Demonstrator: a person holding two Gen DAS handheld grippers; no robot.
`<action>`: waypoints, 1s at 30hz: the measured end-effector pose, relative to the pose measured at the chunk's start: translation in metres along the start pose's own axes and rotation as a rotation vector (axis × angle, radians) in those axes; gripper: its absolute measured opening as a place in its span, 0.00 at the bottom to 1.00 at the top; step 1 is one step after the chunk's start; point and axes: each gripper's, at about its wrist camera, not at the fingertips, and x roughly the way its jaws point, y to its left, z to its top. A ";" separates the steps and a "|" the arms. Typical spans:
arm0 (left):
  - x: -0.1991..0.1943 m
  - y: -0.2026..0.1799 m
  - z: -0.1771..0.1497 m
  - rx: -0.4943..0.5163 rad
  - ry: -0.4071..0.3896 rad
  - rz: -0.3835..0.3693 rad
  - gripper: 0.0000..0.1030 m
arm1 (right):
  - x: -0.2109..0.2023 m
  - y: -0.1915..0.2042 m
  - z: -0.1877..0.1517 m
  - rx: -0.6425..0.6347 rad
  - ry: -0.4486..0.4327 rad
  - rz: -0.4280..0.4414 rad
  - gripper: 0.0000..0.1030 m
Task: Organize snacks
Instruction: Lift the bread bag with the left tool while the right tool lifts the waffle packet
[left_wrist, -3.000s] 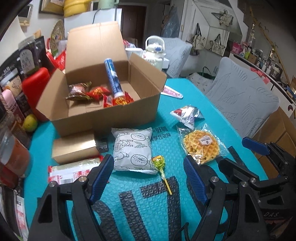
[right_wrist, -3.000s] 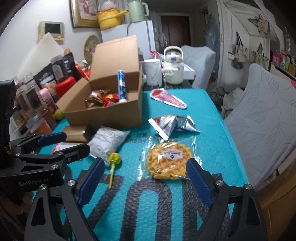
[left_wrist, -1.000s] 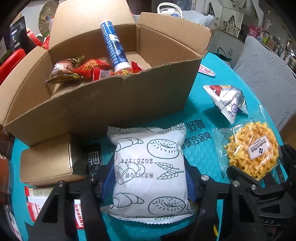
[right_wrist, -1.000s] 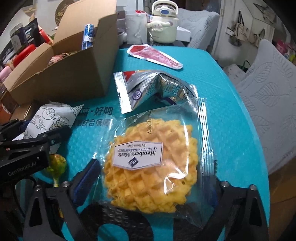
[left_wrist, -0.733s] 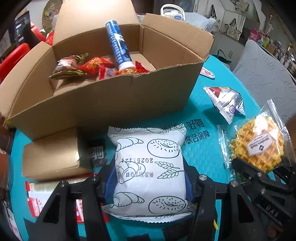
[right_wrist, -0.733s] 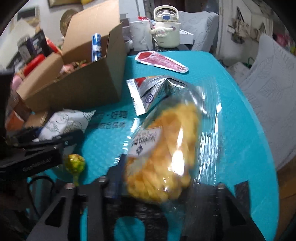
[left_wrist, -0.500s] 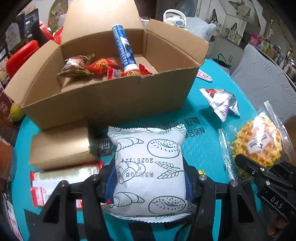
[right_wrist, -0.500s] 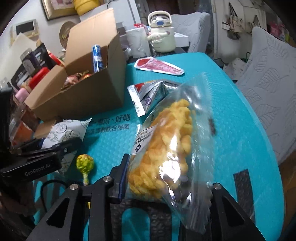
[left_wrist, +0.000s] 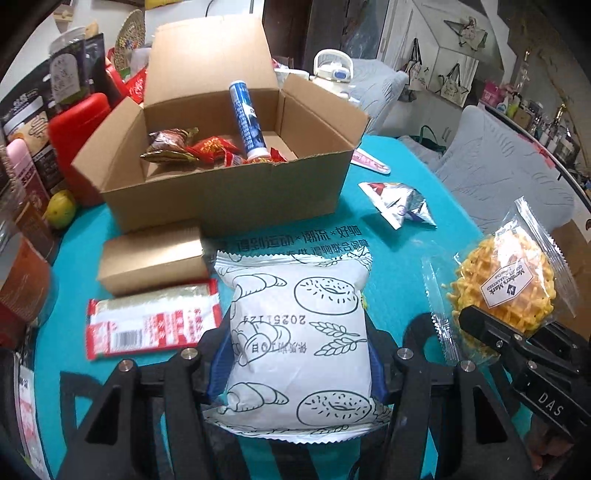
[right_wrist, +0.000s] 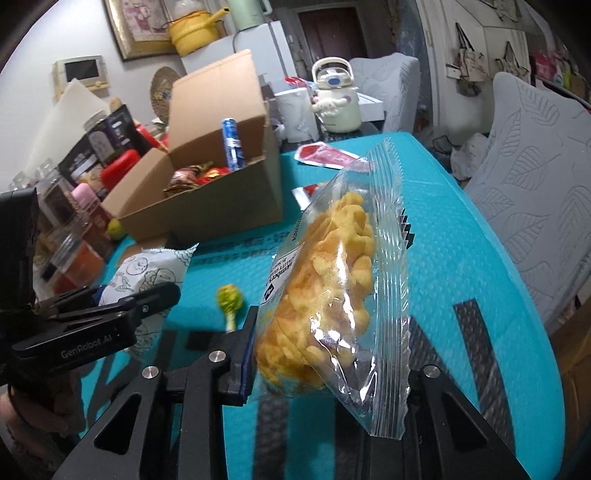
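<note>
My left gripper (left_wrist: 297, 363) is shut on a white bread packet (left_wrist: 299, 325) printed with bagels and croissants, held just above the teal table (left_wrist: 399, 269). My right gripper (right_wrist: 327, 360) is shut on a clear waffle packet (right_wrist: 332, 273), which stands on edge, lifted off the table. The same waffle packet (left_wrist: 502, 280) shows at the right of the left wrist view. An open cardboard box (left_wrist: 229, 199) lies ahead, holding a blue tube (left_wrist: 246, 118) and several wrapped sweets. The box (right_wrist: 221, 210) sits left of the waffle packet in the right wrist view.
On the table lie a silver triangular packet (left_wrist: 400, 205), a small gold box (left_wrist: 151, 254), a red-and-white sachet (left_wrist: 153, 321), a green lollipop (right_wrist: 229, 297) and a red flat packet (right_wrist: 327, 155). Jars and bags crowd the left edge. A grey padded chair (right_wrist: 535, 177) stands right.
The right gripper closed on the waffle packet and raised it, tipping it on edge. The left gripper lifted the bread packet and drew back from the box.
</note>
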 end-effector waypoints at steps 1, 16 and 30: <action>-0.005 0.001 -0.003 -0.001 -0.007 0.000 0.57 | -0.004 0.003 -0.002 -0.004 -0.004 0.007 0.30; -0.083 0.023 -0.029 -0.042 -0.141 0.022 0.57 | -0.043 0.062 -0.024 -0.094 -0.068 0.155 0.30; -0.113 0.040 0.007 -0.091 -0.272 0.065 0.57 | -0.046 0.093 0.022 -0.202 -0.117 0.251 0.30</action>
